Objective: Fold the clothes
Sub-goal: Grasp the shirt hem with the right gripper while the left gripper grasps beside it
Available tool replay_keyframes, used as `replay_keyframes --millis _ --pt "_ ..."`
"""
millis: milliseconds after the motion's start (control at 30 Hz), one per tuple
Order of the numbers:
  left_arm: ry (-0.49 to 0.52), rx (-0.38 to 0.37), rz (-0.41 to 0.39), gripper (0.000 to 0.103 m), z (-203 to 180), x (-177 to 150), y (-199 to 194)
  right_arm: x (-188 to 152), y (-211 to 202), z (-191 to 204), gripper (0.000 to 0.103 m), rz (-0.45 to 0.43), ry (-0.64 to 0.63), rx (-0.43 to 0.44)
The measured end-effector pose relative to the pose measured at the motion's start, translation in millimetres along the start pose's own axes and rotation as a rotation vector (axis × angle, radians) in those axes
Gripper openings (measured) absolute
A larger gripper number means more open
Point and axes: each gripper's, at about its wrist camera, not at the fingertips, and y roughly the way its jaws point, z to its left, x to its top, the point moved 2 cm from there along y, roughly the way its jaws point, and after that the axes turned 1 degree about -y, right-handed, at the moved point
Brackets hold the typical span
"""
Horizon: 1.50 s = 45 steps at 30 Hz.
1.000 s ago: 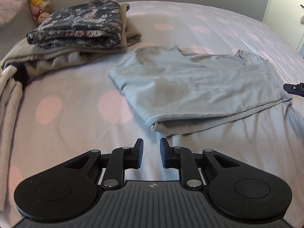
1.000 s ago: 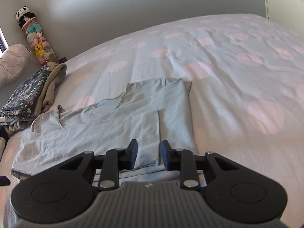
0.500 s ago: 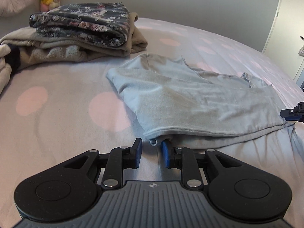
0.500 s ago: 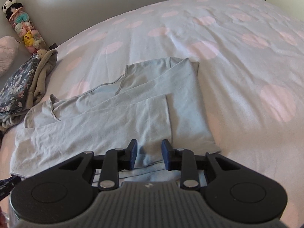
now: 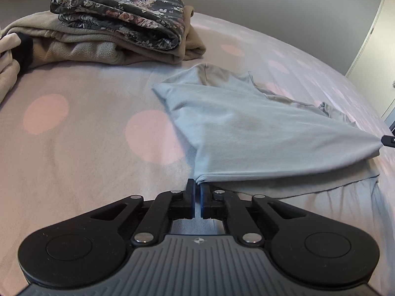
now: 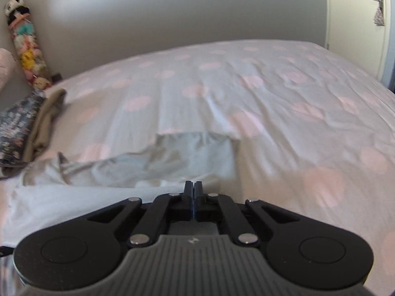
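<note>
A pale blue shirt [image 5: 246,133] lies partly folded on the polka-dot bed [image 5: 86,148]. My left gripper [image 5: 196,185] is shut on the shirt's near hem corner, which is pulled taut off the sheet. In the right wrist view the same shirt [image 6: 192,157] is blurred, and its near edge rises toward my right gripper [image 6: 194,185], which is shut on that edge. The tip of the right gripper [image 5: 388,140] shows at the far right of the left wrist view, at the shirt's other lifted corner.
A folded dark floral garment [image 5: 123,17] rests on a beige fleece pile [image 5: 86,49] at the back left. A tube of soft toys [image 6: 27,44] stands against the grey wall. A door [image 6: 358,12] is at the right. Bare sheet lies left of the shirt.
Both grippers have gone from slightly open to shut on the shirt's near hem. The left one sank to the corner. The right one has lifted its edge, and the shirt now bunches.
</note>
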Motion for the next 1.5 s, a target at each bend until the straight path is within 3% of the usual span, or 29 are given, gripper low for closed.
replay_keyframes --millis 267,333,400,467,567,767,967,1067,1233,1433,1500 --pt "0.018 -0.005 0.038 0.001 -0.2 0.8 -0.4 -26.5 29.7 -5.4 0.002 0.086 -0.069 -0.043" --pt "0.000 -0.021 0.063 0.001 4.9 3.0 -3.5 -25.5 26.1 -11.0 0.009 0.086 -0.074 -0.070" --pt "-0.034 -0.053 0.061 0.002 12.2 6.4 -10.1 -20.7 19.5 -22.3 0.022 0.074 -0.034 -0.047" --pt "-0.047 -0.083 0.050 0.002 16.0 11.6 -16.8 -13.4 15.4 -30.7 0.029 0.061 0.006 -0.008" --pt "-0.062 -0.108 0.014 0.011 17.5 21.6 -22.4 -1.3 19.4 -30.0 0.029 0.067 0.015 0.039" --pt "-0.091 -0.113 -0.052 0.012 7.3 36.7 -10.5 19.3 45.3 -18.0 0.028 0.072 -0.014 0.087" --pt "0.019 -0.049 -0.055 0.012 -22.9 32.4 8.6 24.0 77.8 -5.2 0.028 0.131 -0.059 0.116" --pt "0.061 -0.016 -0.044 0.012 -28.3 26.0 16.2 18.4 79.4 -2.4 0.005 0.122 -0.083 0.105" --pt "0.046 -0.010 -0.045 0.009 -23.3 21.4 20.6 23.4 64.9 -9.7 0.005 0.019 -0.130 0.033" --pt "0.076 0.001 -0.052 0.009 -26.2 19.7 21.6 26.5 73.6 -18.0 0.006 0.060 -0.108 0.044" --pt "0.072 -0.004 -0.053 0.009 -25.2 19.6 21.7 24.6 63.6 -20.2 0.013 0.044 -0.093 0.043"
